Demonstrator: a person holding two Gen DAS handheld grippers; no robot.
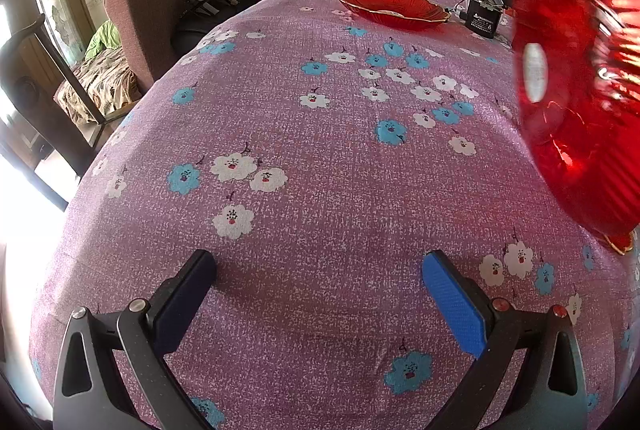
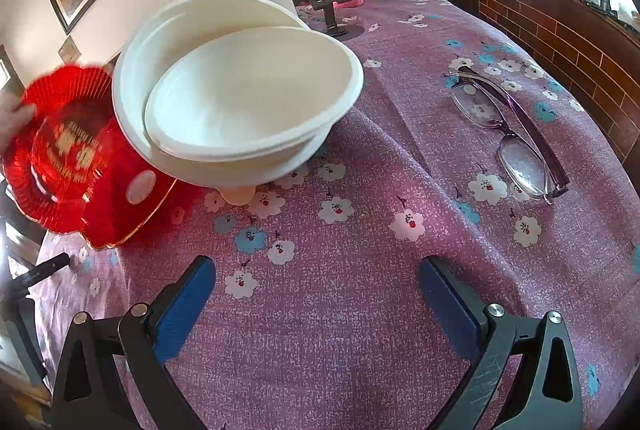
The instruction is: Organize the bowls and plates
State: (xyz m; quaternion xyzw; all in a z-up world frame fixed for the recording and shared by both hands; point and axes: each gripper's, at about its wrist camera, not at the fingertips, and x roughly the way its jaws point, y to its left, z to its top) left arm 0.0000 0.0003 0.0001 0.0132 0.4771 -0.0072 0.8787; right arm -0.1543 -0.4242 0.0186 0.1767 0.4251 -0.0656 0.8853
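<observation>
My left gripper (image 1: pixel 320 266) has its fingers spread wide with nothing between them, hovering above a bare patch of the flowered tablecloth (image 1: pixel 304 158). My right gripper (image 2: pixel 318 272) is spread just as wide and also holds nothing, above the same cloth. Out from the right gripper, the stack of white bowls (image 2: pixel 240 90) sits ahead and to the left, the inner one tipped askew inside the outer, the whole stack leaning. Just beside it on the left a red ribbed plate (image 2: pixel 68 158) is tilted up and blurred, a bare hand (image 2: pixel 12 118) gripping its far rim; I cannot tell whether it touches the bowls. In the left view that plate fills the right edge, and a second red dish (image 1: pixel 394 6) rests flat at the far end of the table, near a small black box (image 1: pixel 482 16). A pair of glasses (image 2: pixel 506 134) lies on the cloth well to the right of the bowls. I judge that the sorting has barely begun, with neither gripper on a piece. The main risk is the moving plate: if I reach for the bowls now, I could strike it or the hand. The leaning stack could also slide or tip if I pinch only the inner rim. A wide swing to the right could catch the glasses.
</observation>
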